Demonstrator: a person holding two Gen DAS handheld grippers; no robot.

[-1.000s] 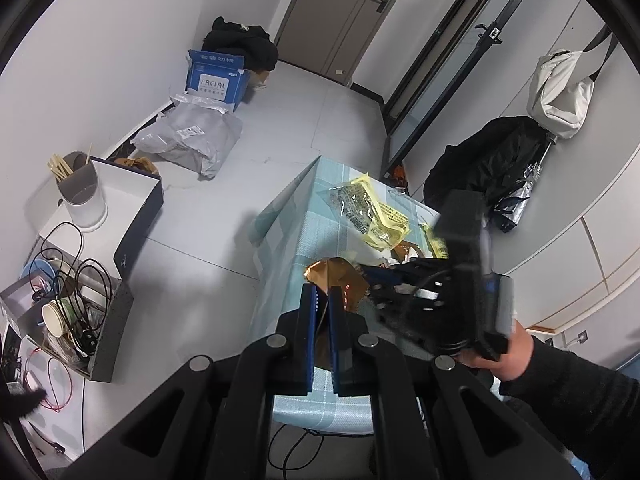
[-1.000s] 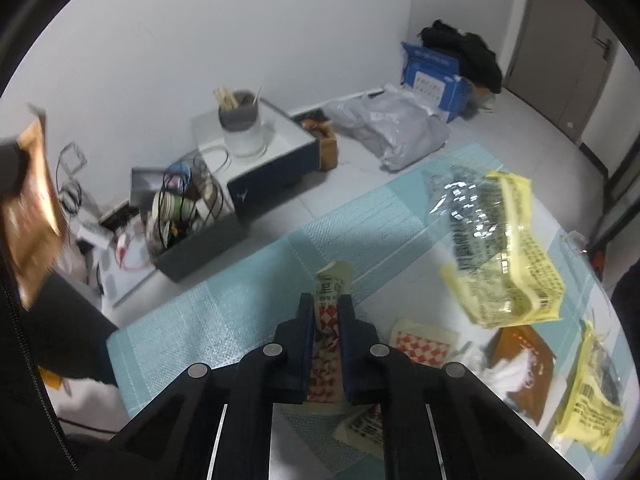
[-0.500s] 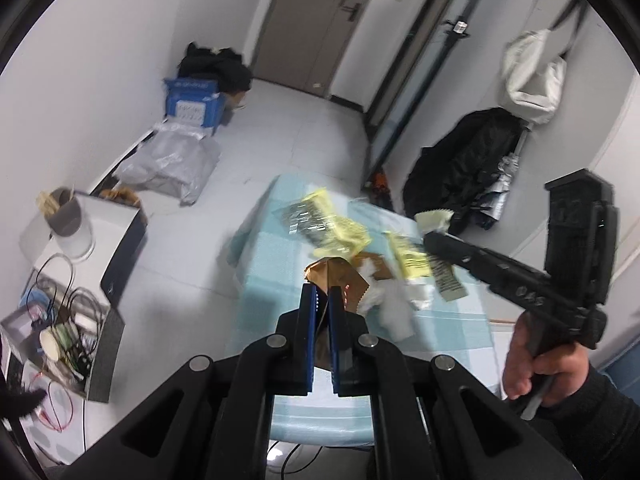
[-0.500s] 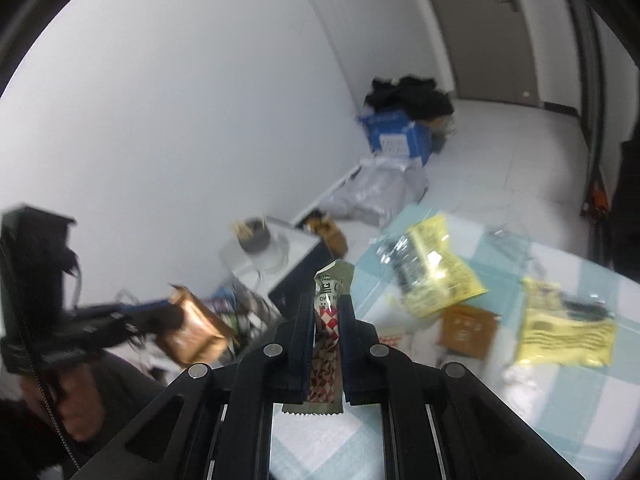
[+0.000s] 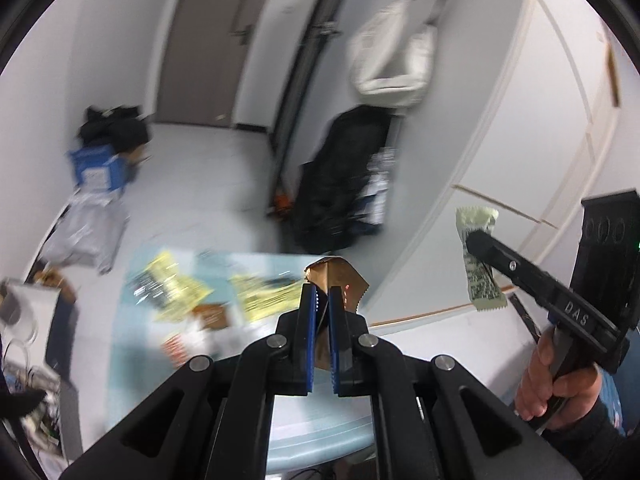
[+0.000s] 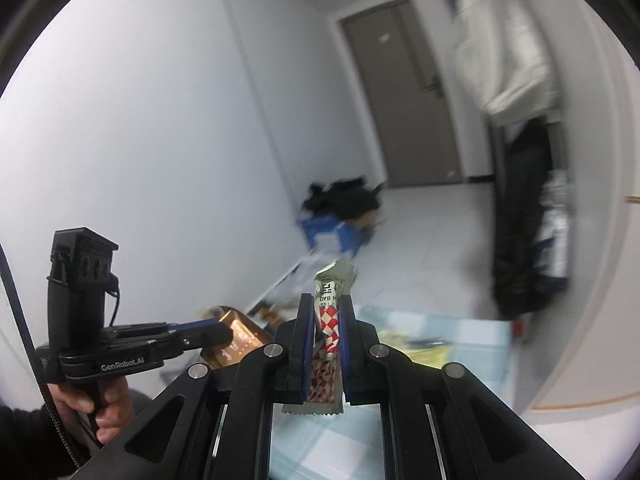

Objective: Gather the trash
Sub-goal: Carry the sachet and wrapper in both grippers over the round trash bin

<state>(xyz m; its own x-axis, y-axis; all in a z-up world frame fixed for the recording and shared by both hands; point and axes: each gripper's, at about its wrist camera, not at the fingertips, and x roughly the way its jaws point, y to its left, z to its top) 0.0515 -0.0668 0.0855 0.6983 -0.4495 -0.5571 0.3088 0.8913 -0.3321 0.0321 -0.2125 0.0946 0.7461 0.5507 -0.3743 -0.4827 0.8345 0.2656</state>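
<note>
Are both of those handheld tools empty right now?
No. The left tool is shut on a copper-coloured wrapper, and the right tool pinches a red-and-white checked wrapper.

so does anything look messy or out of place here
Yes: wrappers still litter the table, including yellow packets lying askew. The left gripper pinches a crumpled brown wrapper; the right gripper pinches a checked wrapper.
</note>
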